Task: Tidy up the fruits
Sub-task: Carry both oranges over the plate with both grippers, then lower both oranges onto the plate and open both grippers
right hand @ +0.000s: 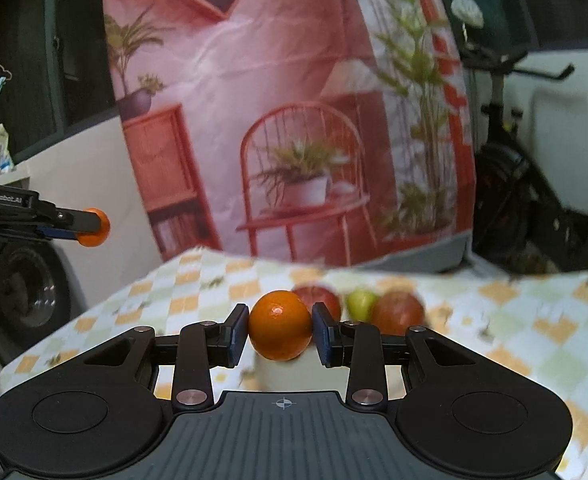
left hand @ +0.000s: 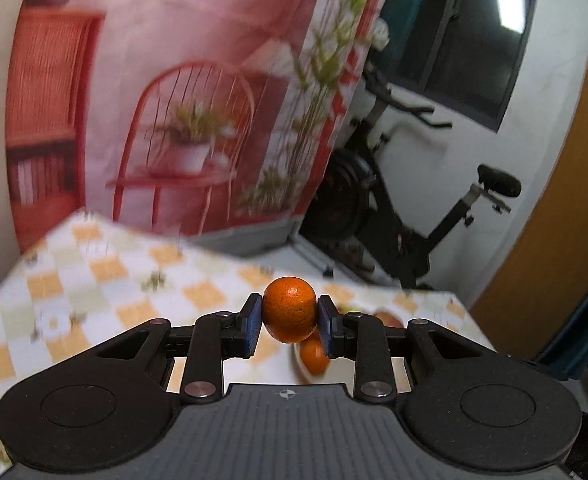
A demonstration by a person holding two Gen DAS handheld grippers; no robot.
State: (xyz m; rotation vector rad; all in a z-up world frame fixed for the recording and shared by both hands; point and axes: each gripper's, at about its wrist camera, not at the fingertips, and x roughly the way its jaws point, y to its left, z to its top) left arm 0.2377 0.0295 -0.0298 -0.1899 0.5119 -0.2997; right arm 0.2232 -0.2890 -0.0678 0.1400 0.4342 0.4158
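My left gripper [left hand: 289,322] is shut on an orange [left hand: 289,308] and holds it above the checkered tablecloth [left hand: 106,276]. Below it a white bowl [left hand: 300,368] holds another orange [left hand: 315,354] and a red apple [left hand: 390,319]. My right gripper [right hand: 280,330] is shut on a second orange [right hand: 280,325] above the white bowl [right hand: 282,374]. Behind it lie a red apple [right hand: 322,300], a green fruit [right hand: 360,303] and another red apple [right hand: 398,312]. The left gripper with its orange [right hand: 93,227] shows at the far left of the right wrist view, raised in the air.
A printed backdrop [right hand: 294,100] hangs behind the table. An exercise bike [left hand: 406,216] stands to the right. A washing machine [right hand: 26,292] stands to the left. The checkered tablecloth [right hand: 534,320] stretches to the right.
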